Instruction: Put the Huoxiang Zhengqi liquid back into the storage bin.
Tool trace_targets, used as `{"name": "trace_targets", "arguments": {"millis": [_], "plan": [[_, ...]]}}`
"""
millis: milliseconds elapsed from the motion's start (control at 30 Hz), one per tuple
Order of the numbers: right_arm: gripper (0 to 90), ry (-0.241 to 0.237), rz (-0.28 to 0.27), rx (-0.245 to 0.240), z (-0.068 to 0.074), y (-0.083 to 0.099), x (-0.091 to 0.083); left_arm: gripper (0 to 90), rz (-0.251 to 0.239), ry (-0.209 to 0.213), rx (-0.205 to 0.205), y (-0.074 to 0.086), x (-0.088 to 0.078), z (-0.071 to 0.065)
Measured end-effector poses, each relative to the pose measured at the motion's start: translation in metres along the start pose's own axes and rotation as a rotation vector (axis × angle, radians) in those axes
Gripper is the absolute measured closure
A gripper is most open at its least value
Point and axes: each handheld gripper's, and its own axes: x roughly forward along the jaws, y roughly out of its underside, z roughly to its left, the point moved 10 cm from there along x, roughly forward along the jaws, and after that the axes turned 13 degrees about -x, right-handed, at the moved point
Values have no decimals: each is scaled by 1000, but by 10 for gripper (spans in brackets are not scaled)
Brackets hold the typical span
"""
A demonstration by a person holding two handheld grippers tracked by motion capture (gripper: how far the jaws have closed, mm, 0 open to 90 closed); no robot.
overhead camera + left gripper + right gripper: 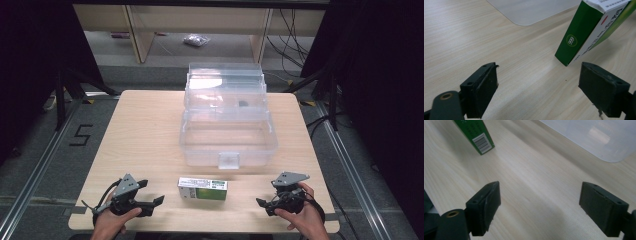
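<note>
Both grippers' fingers (482,88) spread | green box (203,188) lies between, untouched

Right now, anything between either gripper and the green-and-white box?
Nothing visible. The green-and-white box lies flat on the table, with bare wood between it and the left gripper and between it and the right gripper. Both sets of jaws stand open and empty. The clear plastic case sits behind the box, out of both paths.

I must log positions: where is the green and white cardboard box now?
In the high view, the green and white cardboard box lies on the wooden table, between both grippers, before the clear plastic container.
</note>
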Motion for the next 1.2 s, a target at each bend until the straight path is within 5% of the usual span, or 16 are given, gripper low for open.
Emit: {"name": "trace_targets", "arguments": {"millis": [300, 367, 533, 900, 1200], "plan": [[203, -17, 29, -52, 8, -12, -1, 148, 0, -2, 0, 0, 0, 0], [209, -22, 43, -121, 6, -19, -1, 148, 0, -1, 3, 0, 0, 0], [204, -39, 76, -159, 9, -33, -1, 148, -8, 4, -5, -1, 0, 0], [195, -61, 102, -198, 18, -56, 6, 148, -6, 5, 1, -1, 0, 0], [189, -141, 103, -290, 35, -79, 11, 148, -10, 8, -6, -1, 1, -1]]}}
